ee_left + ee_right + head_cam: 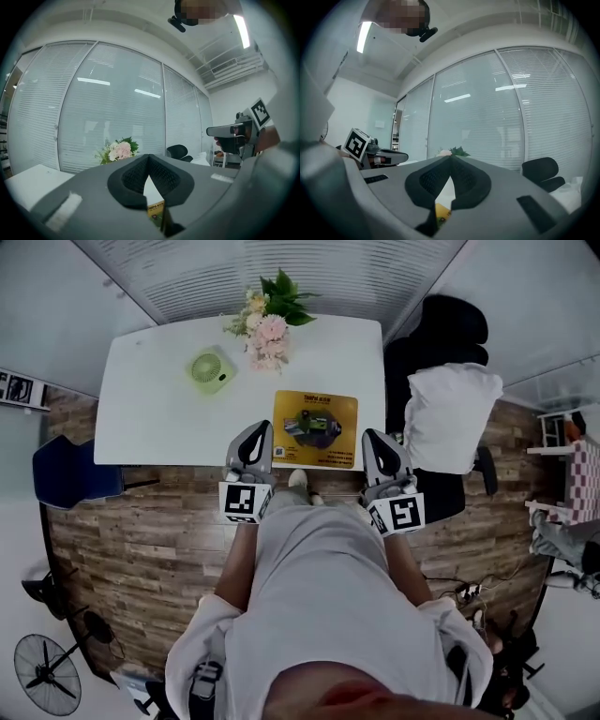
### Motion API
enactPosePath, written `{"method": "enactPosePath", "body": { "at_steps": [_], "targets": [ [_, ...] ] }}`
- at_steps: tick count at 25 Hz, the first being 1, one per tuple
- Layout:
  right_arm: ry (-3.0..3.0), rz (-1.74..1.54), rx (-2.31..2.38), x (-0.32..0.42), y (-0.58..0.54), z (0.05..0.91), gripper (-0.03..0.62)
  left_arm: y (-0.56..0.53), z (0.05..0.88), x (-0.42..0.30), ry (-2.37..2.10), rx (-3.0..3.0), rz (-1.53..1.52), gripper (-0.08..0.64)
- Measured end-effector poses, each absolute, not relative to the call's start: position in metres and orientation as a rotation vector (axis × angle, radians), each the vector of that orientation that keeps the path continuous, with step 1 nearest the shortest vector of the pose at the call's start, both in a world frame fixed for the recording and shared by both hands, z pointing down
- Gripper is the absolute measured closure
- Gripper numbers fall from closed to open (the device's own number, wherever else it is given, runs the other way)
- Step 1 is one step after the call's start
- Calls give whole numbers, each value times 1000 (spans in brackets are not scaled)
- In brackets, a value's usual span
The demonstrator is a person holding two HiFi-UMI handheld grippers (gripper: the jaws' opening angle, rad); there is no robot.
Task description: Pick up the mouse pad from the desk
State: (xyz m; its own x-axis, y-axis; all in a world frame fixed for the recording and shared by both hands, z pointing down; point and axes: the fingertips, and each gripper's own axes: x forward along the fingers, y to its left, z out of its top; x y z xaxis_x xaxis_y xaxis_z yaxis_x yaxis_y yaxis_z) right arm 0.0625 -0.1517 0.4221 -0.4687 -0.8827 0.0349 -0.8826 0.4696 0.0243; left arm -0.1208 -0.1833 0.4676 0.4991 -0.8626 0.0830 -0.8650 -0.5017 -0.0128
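A yellow mouse pad with a dark printed picture lies flat at the near edge of the white desk. My left gripper hovers at the desk edge just left of the pad, and my right gripper hovers just right of it. Both point level toward the desk, jaws closed tip to tip with nothing between them. Through the gap under the left gripper's pads a sliver of the mouse pad shows. The right gripper shows the mouse pad the same way.
A green desk fan and a bunch of pink flowers stand at the back of the desk. A black office chair draped with white cloth is to the right, a blue chair to the left. The floor is wood.
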Motion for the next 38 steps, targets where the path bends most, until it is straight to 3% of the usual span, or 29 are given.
{"method": "enactPosePath", "body": {
  "at_steps": [9, 18, 27, 38],
  "targets": [
    [-2593, 1, 1637, 56, -203, 427, 594, -238, 529, -125, -1452, 2639, 230, 561],
    [-2595, 77, 1604, 60, -218, 443, 594, -274, 671, -125, -1381, 2412, 580, 389],
    [-2609, 116, 1549, 73, -223, 448, 594, -273, 790, -107, -1301, 2115, 907, 313],
    [-2607, 137, 1538, 88, -224, 452, 594, -268, 818, -113, -1354, 1987, 951, 288]
  ]
}}
